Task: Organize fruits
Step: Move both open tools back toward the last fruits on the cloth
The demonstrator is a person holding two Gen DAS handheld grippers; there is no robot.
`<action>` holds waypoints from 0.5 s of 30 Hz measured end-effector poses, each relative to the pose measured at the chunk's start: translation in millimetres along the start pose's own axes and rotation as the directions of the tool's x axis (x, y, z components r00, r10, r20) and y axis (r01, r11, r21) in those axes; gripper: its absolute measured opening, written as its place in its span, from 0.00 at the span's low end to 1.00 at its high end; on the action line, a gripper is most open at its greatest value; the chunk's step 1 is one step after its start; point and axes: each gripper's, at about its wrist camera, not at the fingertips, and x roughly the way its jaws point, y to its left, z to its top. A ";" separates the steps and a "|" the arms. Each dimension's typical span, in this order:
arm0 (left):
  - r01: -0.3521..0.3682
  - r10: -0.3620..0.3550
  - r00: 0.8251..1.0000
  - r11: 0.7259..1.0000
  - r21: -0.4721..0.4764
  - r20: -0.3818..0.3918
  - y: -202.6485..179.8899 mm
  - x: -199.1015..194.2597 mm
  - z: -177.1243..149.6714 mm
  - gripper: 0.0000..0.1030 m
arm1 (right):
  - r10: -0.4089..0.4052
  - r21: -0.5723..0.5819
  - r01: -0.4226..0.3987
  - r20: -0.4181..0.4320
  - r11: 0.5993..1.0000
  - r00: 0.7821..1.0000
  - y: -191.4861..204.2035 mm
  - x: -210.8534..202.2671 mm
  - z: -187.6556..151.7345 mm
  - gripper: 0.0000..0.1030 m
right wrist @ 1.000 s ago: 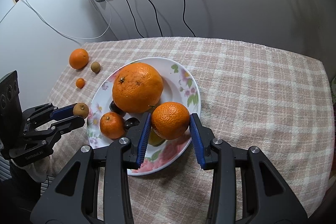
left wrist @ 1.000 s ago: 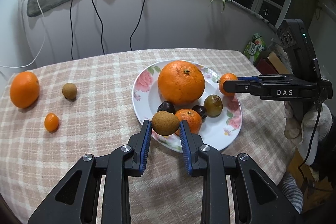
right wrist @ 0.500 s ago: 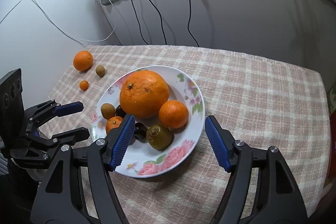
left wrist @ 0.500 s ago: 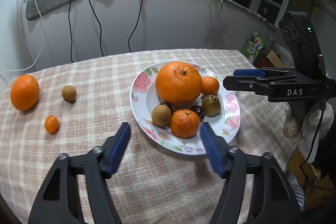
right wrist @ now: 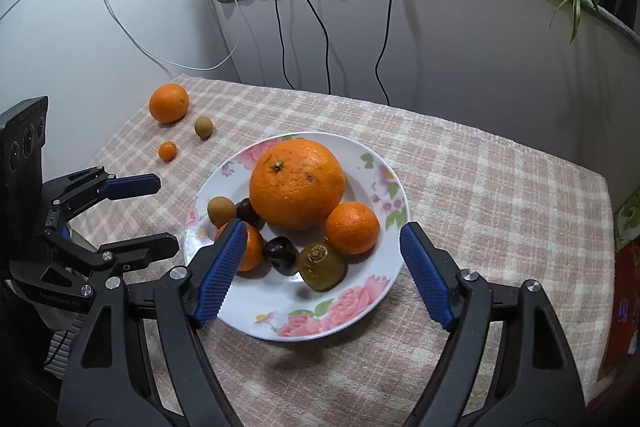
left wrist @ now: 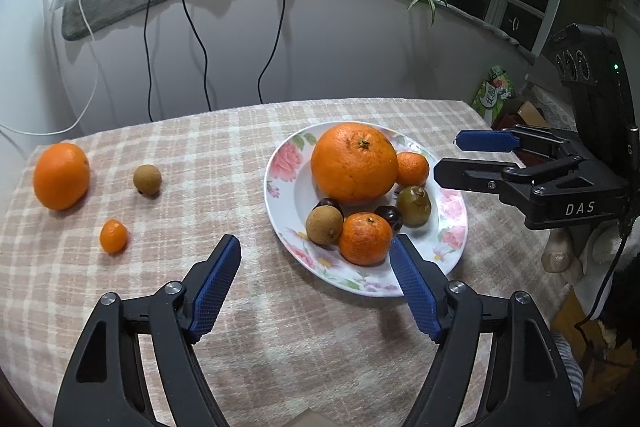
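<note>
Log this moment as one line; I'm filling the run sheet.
left gripper: open, empty | right gripper: open, empty | plate: seven fruits | cloth: three fruits

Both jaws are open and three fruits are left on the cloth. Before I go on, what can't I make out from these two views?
- Dark fruit, left wrist view: mostly hidden behind the brown fruit and big orange; kind unclear.
- Small mandarin, right wrist view: half covered by the right gripper pad.
- Table, both views: near edge cut off by the gripper bodies.
</note>
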 end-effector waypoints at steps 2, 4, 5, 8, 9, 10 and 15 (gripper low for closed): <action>-0.002 0.002 1.000 1.000 -0.002 0.005 1.1 -1.8 0.0 0.75 | -0.005 -0.006 0.005 0.008 1.000 1.000 2.3 -1.4 0.7 0.79; -0.004 0.004 1.000 1.000 -0.004 0.009 2.4 -2.9 0.3 0.75 | -0.008 -0.011 0.008 0.017 1.000 1.000 3.4 -2.0 2.0 0.79; -0.006 0.007 1.000 1.000 -0.005 0.012 3.3 -3.9 0.3 0.75 | -0.008 -0.014 0.008 0.023 1.000 1.000 4.1 -2.5 2.7 0.79; -0.009 0.010 1.000 1.000 -0.007 0.017 5.7 -5.7 0.7 0.75 | -0.006 -0.015 0.007 0.030 1.000 1.000 5.6 -2.7 4.9 0.79; -0.011 0.012 1.000 1.000 -0.008 0.020 6.5 -6.5 0.7 0.75 | -0.002 -0.012 0.003 0.029 1.000 1.000 5.7 -2.3 5.5 0.79; -0.012 0.012 1.000 1.000 -0.009 0.022 7.4 -7.1 0.6 0.75 | 0.003 -0.007 -0.003 0.028 1.000 1.000 5.5 -1.8 6.4 0.79; -0.019 0.020 0.999 1.000 -0.016 0.027 12.6 -9.4 -0.5 0.75 | 0.025 0.010 -0.026 0.043 1.000 0.999 7.2 -0.3 10.4 0.79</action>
